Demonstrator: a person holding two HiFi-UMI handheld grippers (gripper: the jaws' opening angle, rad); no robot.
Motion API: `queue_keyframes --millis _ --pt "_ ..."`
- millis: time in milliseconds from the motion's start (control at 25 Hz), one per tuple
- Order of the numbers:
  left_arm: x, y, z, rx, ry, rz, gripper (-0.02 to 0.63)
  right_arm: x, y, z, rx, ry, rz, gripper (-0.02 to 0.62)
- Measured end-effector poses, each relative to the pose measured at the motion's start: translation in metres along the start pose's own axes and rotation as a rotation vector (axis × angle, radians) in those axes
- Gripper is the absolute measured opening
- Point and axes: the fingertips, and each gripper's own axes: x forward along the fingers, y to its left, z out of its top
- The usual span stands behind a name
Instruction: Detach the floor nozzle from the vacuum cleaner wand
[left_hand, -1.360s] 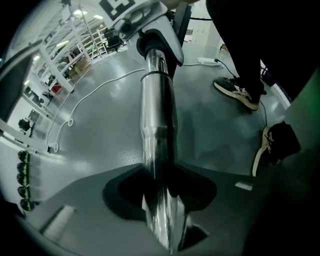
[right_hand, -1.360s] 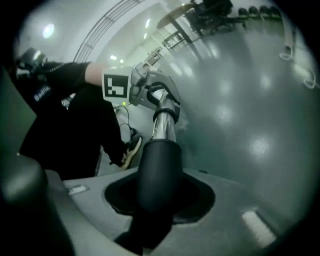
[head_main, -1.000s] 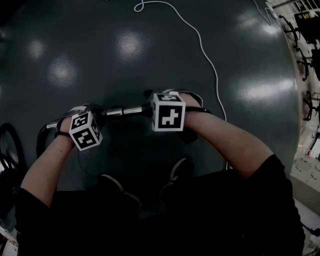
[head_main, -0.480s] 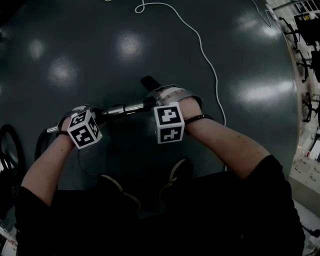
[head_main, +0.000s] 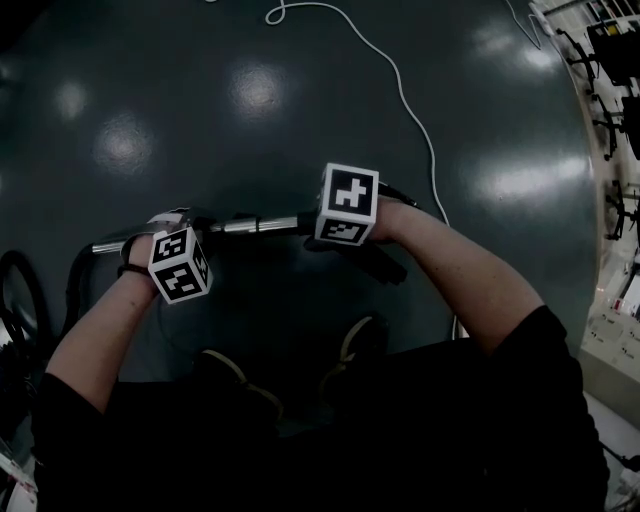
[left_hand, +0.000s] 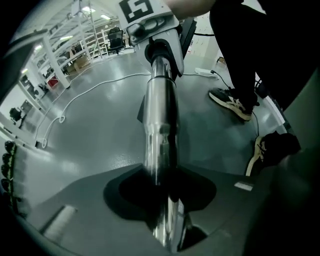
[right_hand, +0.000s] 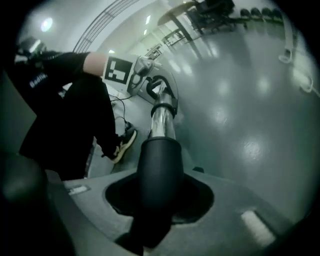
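Clamped the left gripper shut on the shiny metal wand, pads pressed against both sides of the tube with no gap seen. Closed the right gripper in the same way round the floor nozzle's black neck, sleeved over the wand's end. Found neck and wand joined, with no break at the seam. Could not make out the nozzle's head in any view.

In the head view, held the wand roughly level above the dark floor, lying from 9 o'clock to 3 o'clock across the middle. Set the left marker cube near the 9 o'clock end and the right marker cube near the 3 o'clock end, with bare metal between them. Showed a dark stub running on from the right gripper toward 4 o'clock.

Stood with both shoes at 6 o'clock of the wand. Left a white cable lying over the floor from 12 o'clock down toward 3 o'clock, well apart from both grippers.
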Motion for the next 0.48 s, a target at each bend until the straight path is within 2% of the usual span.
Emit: queue_keyframes --millis 120,200,280,360,400,440,480 --pt "0.002 -0.002 -0.006 -0.036 0.016 -0.031 0.146 -0.001 -0.012 0.012 -0.170 -0.001 -0.200 0.110" --pt "0.004 -0.001 -0.009 -0.069 0.018 -0.059 0.147 -0.002 -0.024 0.014 -0.302 0.036 -0.354 0.109" --pt "0.005 -0.002 -0.010 -0.112 0.000 -0.102 0.147 -0.008 -0.041 0.016 -0.490 0.086 -0.562 0.109" --pt "0.005 -0.004 -0.008 -0.158 -0.033 -0.151 0.149 -0.021 -0.058 0.022 -0.717 0.137 -0.820 0.109" --pt "0.005 -0.005 -0.006 -0.175 -0.047 -0.166 0.149 -0.026 -0.064 0.024 -0.802 0.157 -0.922 0.109" --pt "0.005 -0.006 -0.005 -0.183 -0.055 -0.169 0.149 -0.029 -0.067 0.024 -0.840 0.166 -0.971 0.109" --pt "0.007 -0.006 -0.004 -0.181 -0.055 -0.161 0.149 -0.026 -0.068 0.021 -0.822 0.158 -0.957 0.109"
